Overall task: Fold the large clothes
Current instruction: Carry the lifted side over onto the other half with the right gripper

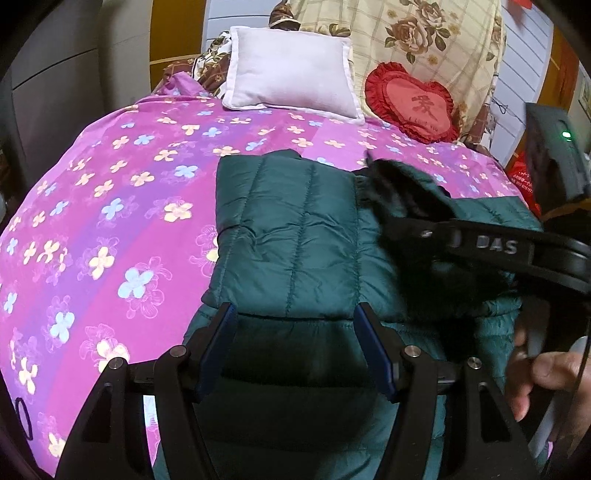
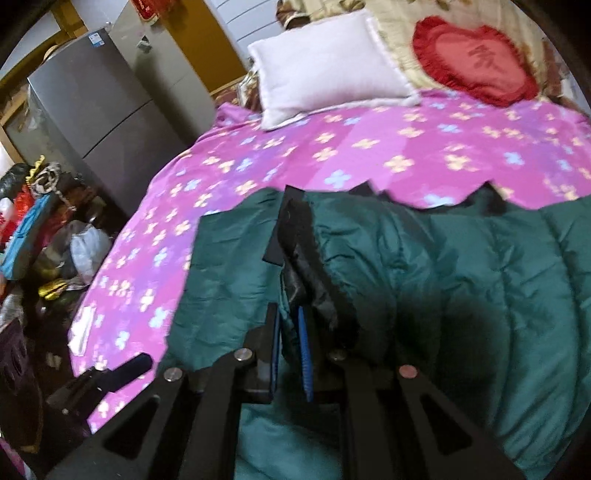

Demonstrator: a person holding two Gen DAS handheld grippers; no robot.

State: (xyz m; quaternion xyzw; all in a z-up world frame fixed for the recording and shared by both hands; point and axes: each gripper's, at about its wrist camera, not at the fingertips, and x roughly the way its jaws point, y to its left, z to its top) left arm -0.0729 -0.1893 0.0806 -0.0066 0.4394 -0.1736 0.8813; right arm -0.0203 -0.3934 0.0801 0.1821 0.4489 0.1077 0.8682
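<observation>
1. A bed covered by a bright pink sheet printed with yellow and blue four-petal flowers [image 1: 122, 206] fills the left of the left wrist view, stretching away to the left of the jaws.

2. The left gripper [image 1: 293, 325], black with blue pads, has its jaws spread wide and holds nothing. Both fingers hover just above a dark green quilted puffer jacket [image 1: 291, 229].

3. A folded panel of the jacket lies straight ahead of the left jaws, its near edge running between the two fingertips. More of the jacket spreads beneath and to the right of them.

4. Far beyond the jaws, a white rectangular pillow [image 1: 291, 72] leans at the head of the bed. To its right sits a red heart-shaped frilled cushion [image 1: 415, 101], against a cream floral quilt [image 1: 424, 33].

5. To the right of the left jaws, the right gripper's black body crosses the picture, and a hand [image 1: 543, 373] grips its handle.

6. In the right wrist view, a grey two-door refrigerator [image 2: 96, 122] and a heap of mixed belongings [image 2: 44, 236] stand far left of the jaws, beside the bed.

7. The right gripper [image 2: 291, 354] has its jaws almost closed, pinching a fold of the green jacket between the blue pads. A black-lined edge of the jacket [image 2: 299, 236] rises just ahead of the jaws.

8. The rest of the jacket lies spread to the right of the right jaws.
</observation>
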